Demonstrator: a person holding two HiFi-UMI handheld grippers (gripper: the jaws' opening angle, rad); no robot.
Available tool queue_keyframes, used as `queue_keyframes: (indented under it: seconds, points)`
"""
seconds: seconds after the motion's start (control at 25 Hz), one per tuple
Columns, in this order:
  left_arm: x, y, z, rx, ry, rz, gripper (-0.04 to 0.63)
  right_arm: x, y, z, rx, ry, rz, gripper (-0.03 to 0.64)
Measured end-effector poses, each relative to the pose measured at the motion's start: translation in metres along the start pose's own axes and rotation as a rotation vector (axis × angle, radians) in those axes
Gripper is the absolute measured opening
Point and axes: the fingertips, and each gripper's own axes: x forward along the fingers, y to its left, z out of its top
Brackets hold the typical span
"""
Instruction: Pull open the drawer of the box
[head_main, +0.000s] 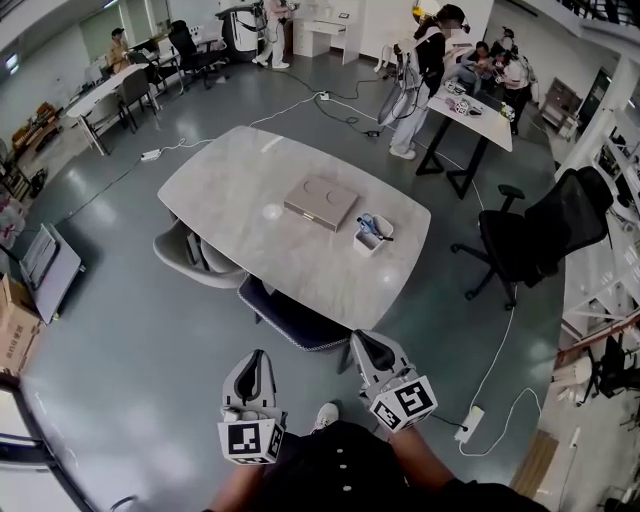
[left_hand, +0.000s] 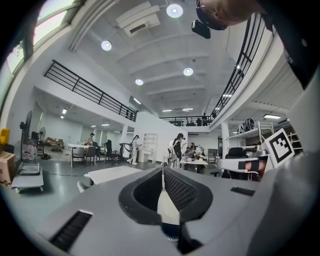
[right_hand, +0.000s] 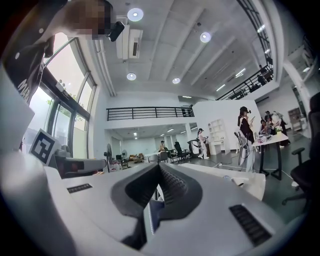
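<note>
A flat grey-beige box (head_main: 321, 203) lies in the middle of the pale oval table (head_main: 230, 190); I cannot make out its drawer from here. Both grippers are held low by the person's body, well short of the table and away from the box. The left gripper (head_main: 257, 358) has its jaws together with nothing between them. The right gripper (head_main: 362, 342) is likewise shut and empty. In the left gripper view the left gripper (left_hand: 162, 170) points over the table's edge (left_hand: 107, 174) into the hall. The right gripper (right_hand: 159, 167) faces the same hall in the right gripper view.
A white cup (head_main: 373, 234) holding blue items stands on the table right of the box. A grey chair (head_main: 195, 255) and a dark blue chair (head_main: 290, 315) are tucked in at the near side. A black office chair (head_main: 545, 235) and a floor power strip (head_main: 468, 423) lie to the right.
</note>
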Motion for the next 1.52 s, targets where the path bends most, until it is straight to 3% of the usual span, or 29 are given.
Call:
queue_keyframes:
  seconds: [0.36, 0.6, 1.0, 1.52]
  points:
    - [0.02, 0.002, 0.002, 0.015, -0.002, -0.006, 0.02, 0.038, -0.016, -0.007, 0.044, 0.014, 0.041, -0.003]
    - [0.07, 0.022, -0.006, -0.008, 0.021, 0.002, 0.02, 0.07, -0.043, -0.01, 0.031, 0.027, 0.012, -0.003]
    - [0.185, 0.071, 0.013, -0.017, -0.004, -0.082, 0.02, 0.171, -0.094, 0.001, 0.012, 0.029, -0.041, -0.003]
    - [0.261, 0.118, -0.001, -0.061, 0.037, -0.16, 0.02, 0.281, -0.131, -0.036, 0.141, 0.103, -0.069, -0.003]
